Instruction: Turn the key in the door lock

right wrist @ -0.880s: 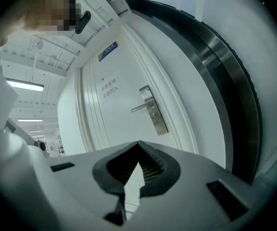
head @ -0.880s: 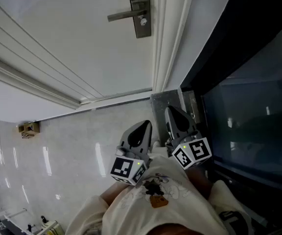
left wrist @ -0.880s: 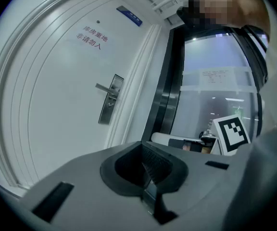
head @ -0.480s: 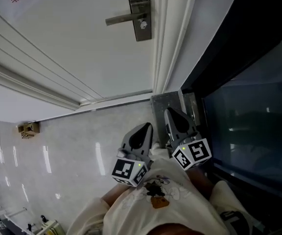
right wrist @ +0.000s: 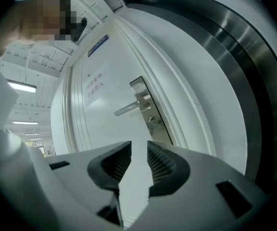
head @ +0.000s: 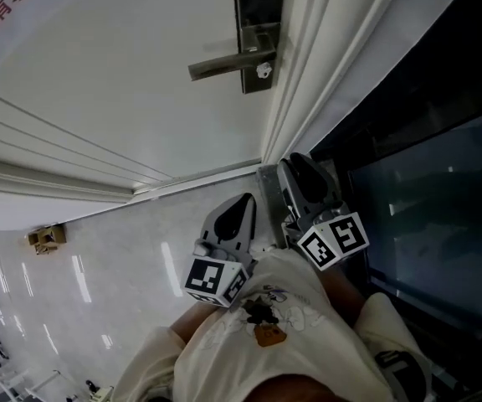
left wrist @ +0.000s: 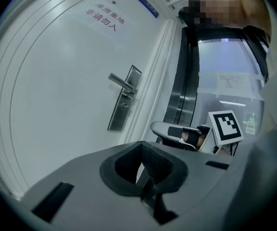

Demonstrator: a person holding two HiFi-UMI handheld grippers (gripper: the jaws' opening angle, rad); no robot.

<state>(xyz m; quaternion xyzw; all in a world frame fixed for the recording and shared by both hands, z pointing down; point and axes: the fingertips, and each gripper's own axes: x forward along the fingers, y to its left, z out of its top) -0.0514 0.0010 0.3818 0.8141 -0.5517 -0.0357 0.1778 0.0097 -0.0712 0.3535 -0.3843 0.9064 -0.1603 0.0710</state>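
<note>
- Hovering low by the person's shirt [head: 266, 337], the left gripper [head: 243, 206] has its jaws together, empty; the right gripper [head: 298, 167] has its jaws narrowly apart, empty.
- Farther off, near the door [head: 124, 82]'s right edge, the key [head: 264, 70] sits under the lever handle [head: 224, 62], tiny and indistinct. The lock plate [head: 256, 7] is cut off at the top.

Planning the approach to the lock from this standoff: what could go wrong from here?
The key is small and sits just under the lever handle. The right gripper, open and empty, could bump the handle or pinch the key off-centre. The lock plate lies close to the door frame, so a jaw may scrape the frame.
</note>
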